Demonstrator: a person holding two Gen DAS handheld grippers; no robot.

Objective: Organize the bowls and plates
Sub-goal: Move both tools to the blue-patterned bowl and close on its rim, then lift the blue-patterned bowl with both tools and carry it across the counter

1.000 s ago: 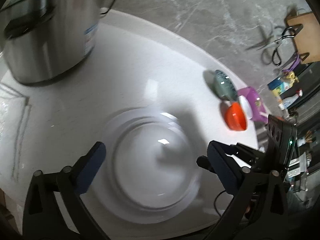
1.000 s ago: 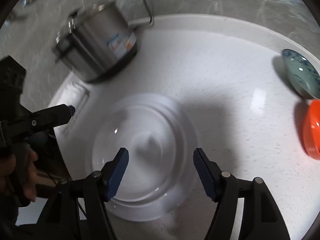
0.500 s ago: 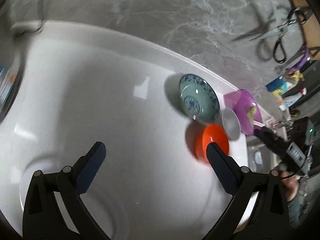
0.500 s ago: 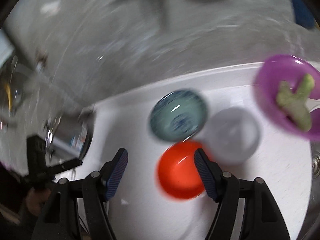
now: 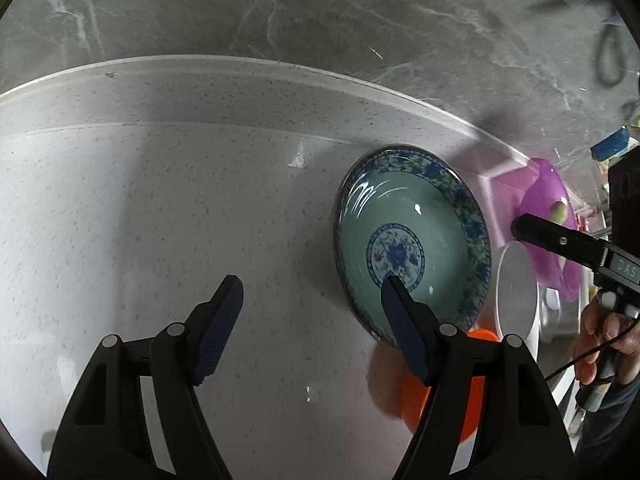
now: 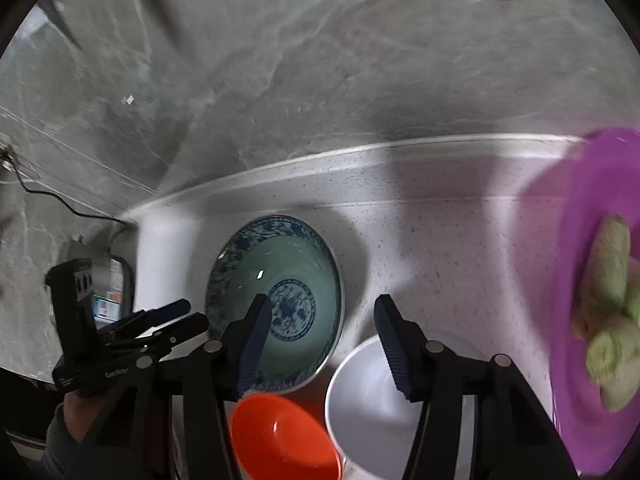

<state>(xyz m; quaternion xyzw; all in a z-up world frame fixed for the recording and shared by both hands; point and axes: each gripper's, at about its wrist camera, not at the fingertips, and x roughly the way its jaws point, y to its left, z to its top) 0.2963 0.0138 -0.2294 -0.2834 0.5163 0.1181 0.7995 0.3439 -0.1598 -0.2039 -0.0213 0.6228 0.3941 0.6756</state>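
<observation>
A green bowl with a blue patterned rim (image 5: 412, 236) sits on the white counter near the back wall; it also shows in the right wrist view (image 6: 276, 308). An orange bowl (image 6: 280, 440) and a white bowl (image 6: 372, 412) stand in front of it, touching. My left gripper (image 5: 312, 308) is open and empty, its right finger over the green bowl's near edge. My right gripper (image 6: 320, 328) is open and empty above the gap between the green and white bowls. The orange bowl (image 5: 468, 400) is partly hidden behind my left gripper.
A purple bowl with green food (image 6: 600, 304) stands at the right, also in the left wrist view (image 5: 556, 224). A steel cooker (image 6: 108, 284) stands far left behind the left gripper. The grey marble wall (image 5: 320, 20) rises just behind the counter's back edge.
Both grippers have swung right, away from the white plates and the steel cooker, and moved in close over the cluster of bowls. Both stay open.
</observation>
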